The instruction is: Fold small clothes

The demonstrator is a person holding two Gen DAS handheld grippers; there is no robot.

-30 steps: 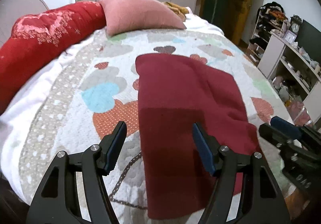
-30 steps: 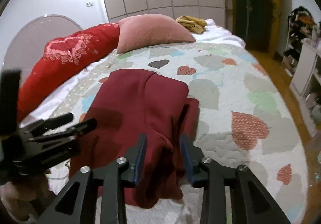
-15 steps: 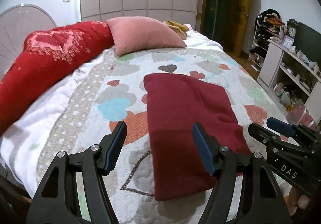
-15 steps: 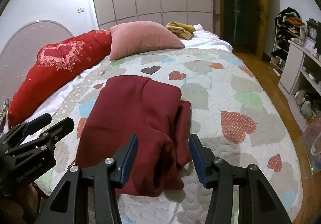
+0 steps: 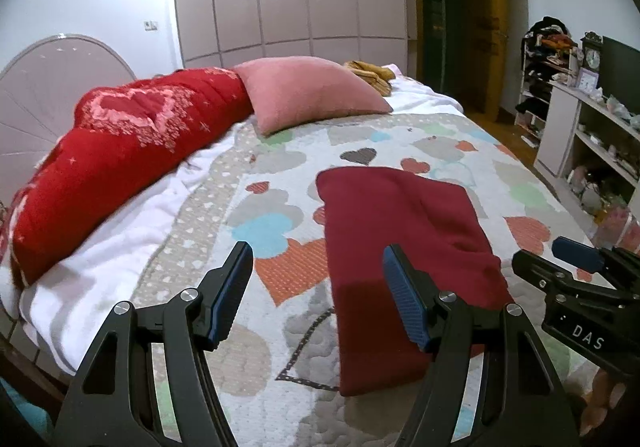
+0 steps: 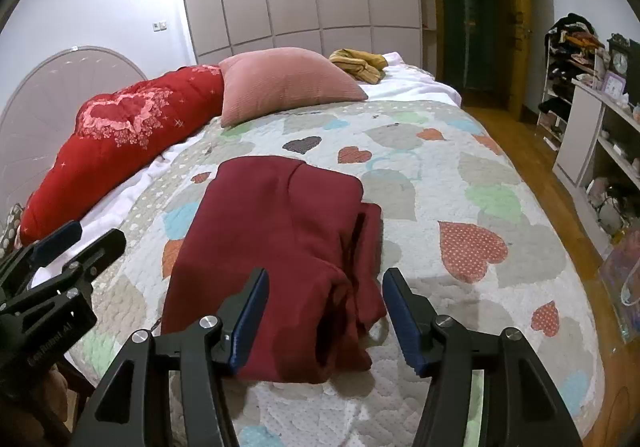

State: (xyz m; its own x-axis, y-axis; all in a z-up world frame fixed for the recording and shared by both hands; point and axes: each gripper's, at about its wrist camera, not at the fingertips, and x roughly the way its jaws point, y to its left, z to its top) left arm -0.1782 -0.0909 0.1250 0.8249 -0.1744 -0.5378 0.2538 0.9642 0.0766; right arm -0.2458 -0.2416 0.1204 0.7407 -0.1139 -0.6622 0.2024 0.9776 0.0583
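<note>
Both grippers are rising away from the dark red garment (image 6: 280, 247), which a second ago was filling more of each view. The right gripper (image 6: 324, 321) is opening its jaws, with nothing pinched between them; the left gripper (image 5: 318, 293) is standing wide and empty. The garment is lying folded on the heart-patterned quilt (image 6: 460, 183), so letting go seems sensible now. Its right edge is looking bunched. A pink pillow (image 5: 308, 93) and a red bolster (image 5: 132, 139) are lying well apart and blocking nothing.
</note>
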